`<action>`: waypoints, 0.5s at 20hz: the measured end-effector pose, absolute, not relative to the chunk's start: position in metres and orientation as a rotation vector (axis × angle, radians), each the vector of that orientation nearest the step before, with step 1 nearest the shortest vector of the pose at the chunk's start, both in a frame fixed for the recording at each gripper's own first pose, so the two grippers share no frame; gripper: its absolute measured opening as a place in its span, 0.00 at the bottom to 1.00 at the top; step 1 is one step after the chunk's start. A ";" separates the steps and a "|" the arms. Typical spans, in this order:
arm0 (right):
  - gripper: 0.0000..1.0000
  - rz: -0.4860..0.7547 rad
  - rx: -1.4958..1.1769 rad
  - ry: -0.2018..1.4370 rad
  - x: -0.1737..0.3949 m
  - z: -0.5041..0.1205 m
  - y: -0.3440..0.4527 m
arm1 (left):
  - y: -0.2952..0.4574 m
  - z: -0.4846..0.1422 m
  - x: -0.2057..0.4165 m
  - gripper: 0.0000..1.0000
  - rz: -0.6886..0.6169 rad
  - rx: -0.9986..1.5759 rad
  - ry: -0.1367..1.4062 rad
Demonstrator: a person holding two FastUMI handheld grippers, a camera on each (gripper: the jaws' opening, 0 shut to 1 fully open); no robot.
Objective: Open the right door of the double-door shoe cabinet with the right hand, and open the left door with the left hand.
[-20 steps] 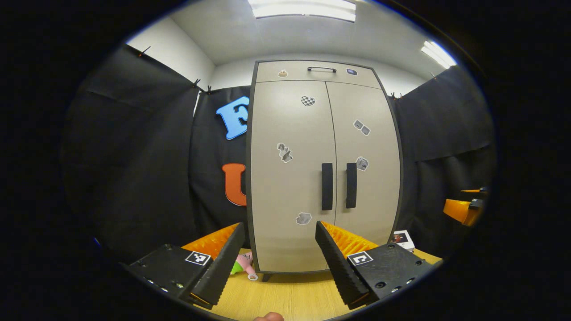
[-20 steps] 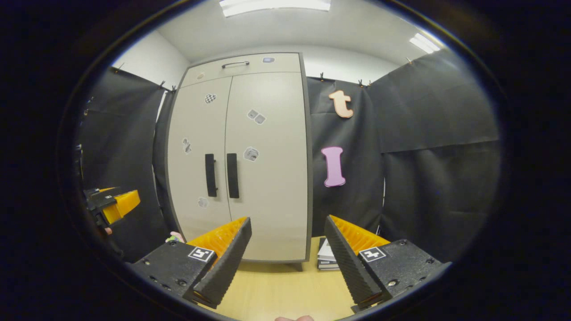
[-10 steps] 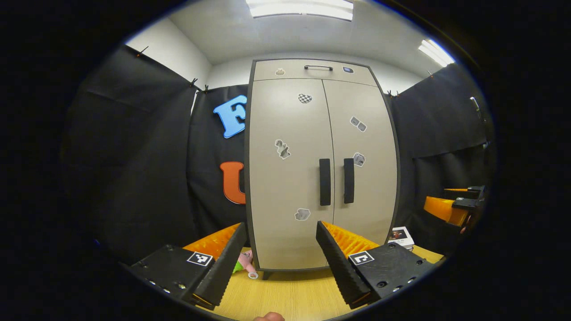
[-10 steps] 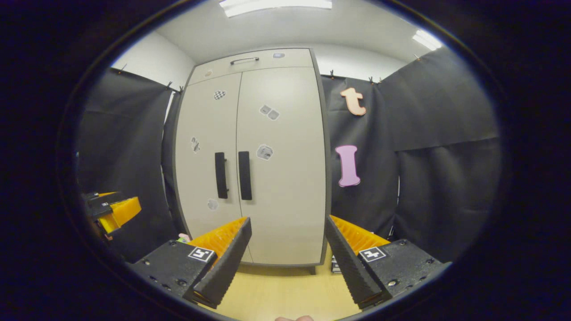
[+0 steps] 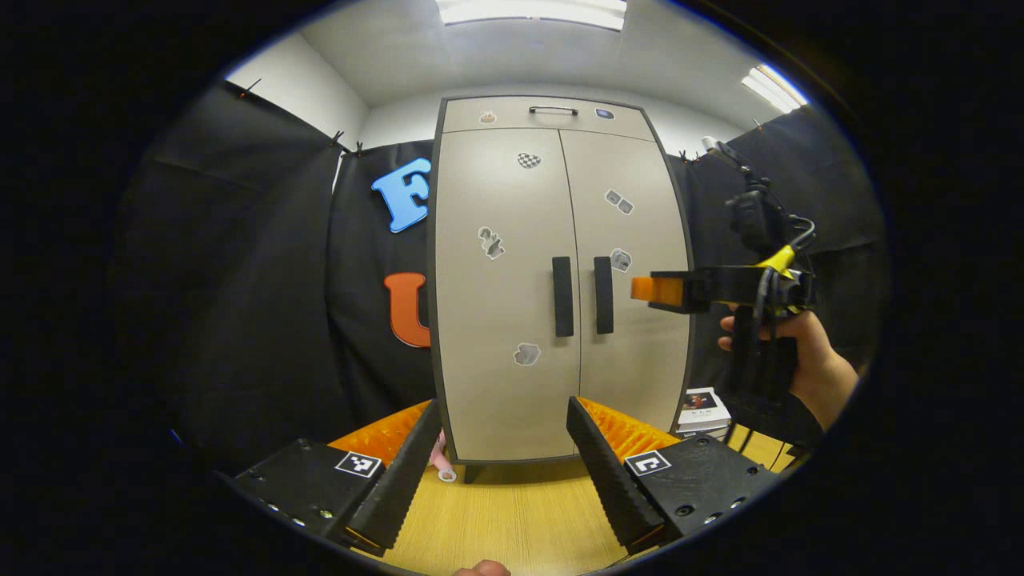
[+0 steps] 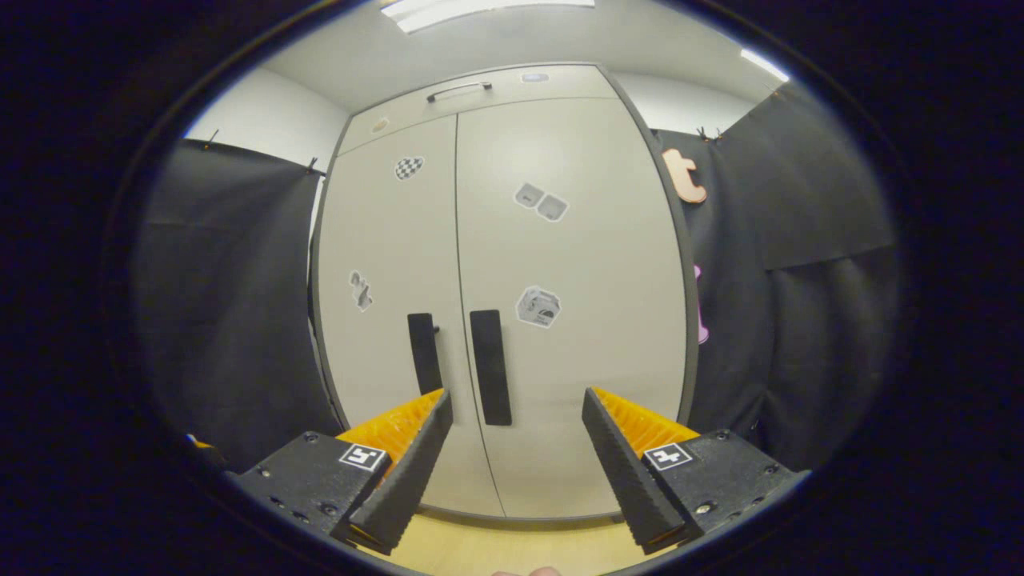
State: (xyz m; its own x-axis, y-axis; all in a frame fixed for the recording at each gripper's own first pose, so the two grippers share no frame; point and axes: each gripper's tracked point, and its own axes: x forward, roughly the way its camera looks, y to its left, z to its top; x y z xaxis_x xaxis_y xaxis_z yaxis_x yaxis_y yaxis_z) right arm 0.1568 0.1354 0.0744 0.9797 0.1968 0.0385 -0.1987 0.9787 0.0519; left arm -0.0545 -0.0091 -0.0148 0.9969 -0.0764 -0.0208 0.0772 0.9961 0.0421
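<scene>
- Tall beige double-door shoe cabinet (image 5: 552, 288) with dark edging stood upright on the light wooden surface (image 5: 512, 520), against the black cloth wall. Both doors shut.
- Two black vertical bar handles sat side by side at the centre seam: left door handle (image 5: 563, 296), right door handle (image 5: 604, 295). Small stickers scattered on both doors.
- Narrow top drawer panel (image 5: 544, 118) with a slim dark handle sat above the doors.
- Left tool (image 5: 502, 472): fingers spread apart, nothing between them, low and well back from the cabinet, roughly in line with the left door.
- Right tool (image 6: 516, 464): fingers spread apart, holding nothing, near the cabinet front; right door handle (image 6: 490, 367) showed just above its left finger, no contact.
- In the left gripper view the right tool (image 5: 650, 290) was held level by a hand (image 5: 804, 360), tip at handle height, just right of the right door handle; touching or not, couldn't tell.
- Small stack of books (image 5: 702, 408) lay on the surface by the cabinet's right foot.
</scene>
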 end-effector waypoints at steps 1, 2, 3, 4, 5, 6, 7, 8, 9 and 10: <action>1.00 0.196 0.052 -0.016 0.169 0.073 0.141 | -0.009 -0.019 -0.058 0.95 -0.080 0.034 0.022; 1.00 0.195 0.056 -0.007 0.180 0.073 0.146 | -0.009 -0.023 -0.060 0.94 -0.085 0.034 0.025; 1.00 0.190 0.060 0.000 0.192 0.073 0.151 | -0.006 -0.027 -0.060 0.95 -0.080 0.042 0.033; 1.00 0.185 0.056 0.006 0.202 0.074 0.155 | -0.002 -0.030 -0.061 0.95 -0.068 0.050 0.043; 1.00 0.168 0.046 0.013 0.213 0.073 0.156 | 0.003 -0.033 -0.063 0.95 -0.060 0.055 0.049; 0.99 0.152 0.031 0.008 0.222 0.075 0.156 | 0.006 -0.035 -0.063 0.95 -0.054 0.054 0.054; 1.00 0.136 0.009 0.000 0.231 0.076 0.155 | 0.010 -0.036 -0.065 0.95 -0.048 0.048 0.057; 1.00 0.120 -0.015 -0.012 0.238 0.079 0.155 | 0.013 -0.038 -0.065 0.96 -0.041 0.038 0.059; 0.99 0.106 -0.037 -0.020 0.245 0.080 0.155 | 0.018 -0.038 -0.065 0.96 -0.034 0.028 0.059; 1.00 0.099 -0.055 -0.027 0.249 0.081 0.156 | 0.021 -0.039 -0.065 0.96 -0.029 0.020 0.062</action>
State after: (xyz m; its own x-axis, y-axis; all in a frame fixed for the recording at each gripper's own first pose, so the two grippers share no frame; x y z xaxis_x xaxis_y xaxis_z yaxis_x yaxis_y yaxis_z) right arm 0.2493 0.1560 0.0808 0.9947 0.0996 0.0239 -0.0982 0.9936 -0.0560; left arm -0.0648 0.0210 -0.0387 0.9977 -0.0281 -0.0622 0.0293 0.9994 0.0186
